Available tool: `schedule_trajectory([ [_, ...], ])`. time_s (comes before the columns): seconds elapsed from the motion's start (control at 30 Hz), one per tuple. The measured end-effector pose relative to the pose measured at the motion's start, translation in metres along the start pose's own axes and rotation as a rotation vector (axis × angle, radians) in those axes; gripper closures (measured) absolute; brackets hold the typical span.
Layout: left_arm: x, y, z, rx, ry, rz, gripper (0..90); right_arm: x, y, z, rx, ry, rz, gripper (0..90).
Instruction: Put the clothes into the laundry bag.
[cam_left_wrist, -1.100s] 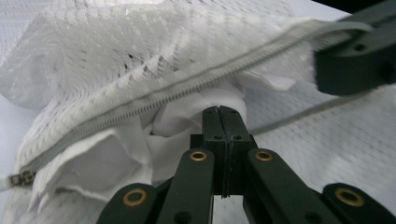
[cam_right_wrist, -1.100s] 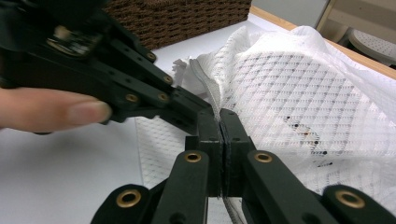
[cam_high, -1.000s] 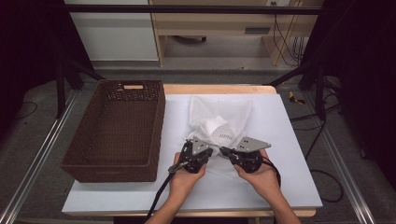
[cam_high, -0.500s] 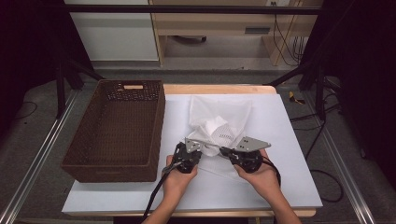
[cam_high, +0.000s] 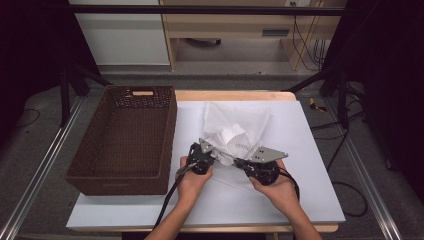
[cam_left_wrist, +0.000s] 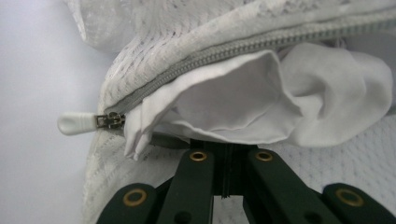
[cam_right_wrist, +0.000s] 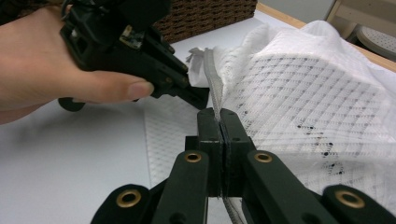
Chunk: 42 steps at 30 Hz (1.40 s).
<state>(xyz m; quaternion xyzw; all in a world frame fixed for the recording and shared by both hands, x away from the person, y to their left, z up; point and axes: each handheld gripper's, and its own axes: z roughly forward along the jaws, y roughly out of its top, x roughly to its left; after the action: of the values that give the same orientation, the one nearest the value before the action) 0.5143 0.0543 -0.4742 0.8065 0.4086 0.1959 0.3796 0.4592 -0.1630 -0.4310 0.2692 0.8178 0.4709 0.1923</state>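
A white mesh laundry bag (cam_high: 245, 117) lies on the white table top, its zipper open, with a white cloth (cam_high: 231, 136) bulging from the mouth. My left gripper (cam_high: 215, 155) is at the mouth's left end, shut, its tips under a fold of the white cloth (cam_left_wrist: 243, 102). The zipper pull (cam_left_wrist: 77, 123) lies just left of it. My right gripper (cam_right_wrist: 219, 114) is shut on the grey zipper tape of the mesh bag (cam_right_wrist: 299, 84). The left gripper (cam_right_wrist: 201, 97) and its hand face it close by.
A dark wicker basket (cam_high: 167, 135) stands on the left side of the table, close to the left hand. The white table top (cam_high: 305, 150) has bare room right of the bag and in front of both hands. Cables trail off the near edge.
My left gripper has shifted a little to the left and the fabric at the bag's mouth is drawn along with it. The right gripper has stayed put.
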Motion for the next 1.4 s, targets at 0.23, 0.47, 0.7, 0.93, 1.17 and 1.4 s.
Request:
schedule_trajectory([
  [0.23, -0.005, 0.009, 0.008, -0.035, -0.04, 0.022, 90.0, 0.001, 0.0, 0.002, 0.005, 0.004, 0.0, 89.4],
  [0.47, -0.019, 0.017, 0.012, -0.058, -0.072, 0.069, 90.0, 0.002, 0.001, 0.002, 0.003, 0.006, -0.008, 89.4],
  [0.7, -0.013, 0.024, 0.022, -0.089, -0.084, 0.013, 90.0, 0.003, 0.0, 0.002, 0.007, 0.01, -0.005, 89.4],
  [0.93, -0.016, 0.03, 0.027, -0.117, -0.102, 0.006, 90.0, 0.003, 0.0, 0.002, 0.009, 0.013, -0.006, 89.5],
  [1.17, -0.014, 0.035, 0.036, -0.146, -0.096, -0.057, 90.0, 0.003, 0.0, 0.0, 0.007, 0.015, -0.006, 89.5],
  [1.4, -0.011, 0.037, 0.041, -0.149, -0.065, -0.056, 90.0, 0.004, 0.0, 0.0, 0.005, 0.021, -0.008, 89.5],
])
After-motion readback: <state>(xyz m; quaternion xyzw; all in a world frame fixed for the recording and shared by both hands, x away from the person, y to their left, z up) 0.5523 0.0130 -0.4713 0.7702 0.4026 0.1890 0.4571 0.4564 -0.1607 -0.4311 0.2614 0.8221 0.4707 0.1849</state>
